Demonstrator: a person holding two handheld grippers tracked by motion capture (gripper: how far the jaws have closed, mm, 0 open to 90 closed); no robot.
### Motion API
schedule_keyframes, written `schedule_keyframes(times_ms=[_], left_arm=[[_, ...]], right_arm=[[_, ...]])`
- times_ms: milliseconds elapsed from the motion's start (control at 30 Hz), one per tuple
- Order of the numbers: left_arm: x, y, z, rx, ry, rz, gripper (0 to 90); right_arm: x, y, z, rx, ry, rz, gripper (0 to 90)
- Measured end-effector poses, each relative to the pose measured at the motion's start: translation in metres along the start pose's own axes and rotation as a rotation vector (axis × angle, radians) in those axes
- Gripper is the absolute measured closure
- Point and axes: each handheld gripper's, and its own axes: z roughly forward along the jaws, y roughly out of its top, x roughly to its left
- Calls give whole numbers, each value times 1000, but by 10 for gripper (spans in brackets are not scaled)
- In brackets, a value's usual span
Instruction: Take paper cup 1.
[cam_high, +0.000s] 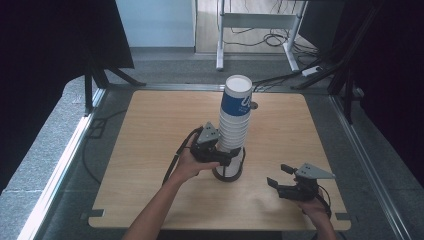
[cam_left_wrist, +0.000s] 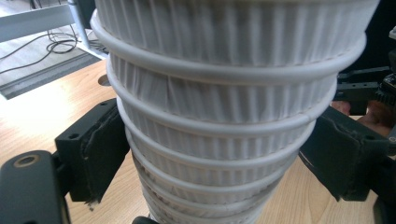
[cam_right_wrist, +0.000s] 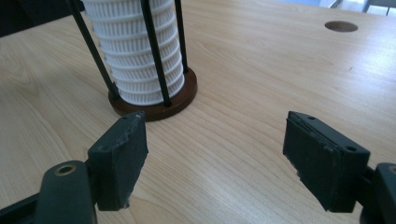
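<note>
A tall stack of white ribbed paper cups, its top cup banded in blue, stands in a holder with a round brown base and thin black rods in the middle of the wooden table. My left gripper reaches in from the left, low on the stack. In the left gripper view its two black pads press on opposite sides of the cup stack. My right gripper rests low at the table's front right, open and with nothing between its jaws, facing the cup stack and the base.
A round hole is cut in the table behind the stack. Beyond the far edge are a white desk frame and floor cables. Black curtains hang at both sides. Bare wood lies between the right gripper and the holder.
</note>
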Motion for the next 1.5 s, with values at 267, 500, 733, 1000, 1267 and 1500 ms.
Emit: schedule_keyframes(times_ms=[267,500,733,1000,1267,1500], left_arm=[[2,1,-1,7,-9,4,130],[1,2,0,17,-7,5,130],[1,3,0,26,-8,8,130],[0,5,0,33,-4,4,130],[0,5,0,34,-2,8,130],[0,5,0,34,-2,3,130]], right_arm=[[1,11,-7,-74,53,39,222],[4,47,-16,-124,79,33,212],[2,108,-34,-200,148,-11,212],[6,151,-39,-208,173,-60,208],[13,189,-32,-198,199,-98,193],[16,213,-24,-222,240,-81,187]])
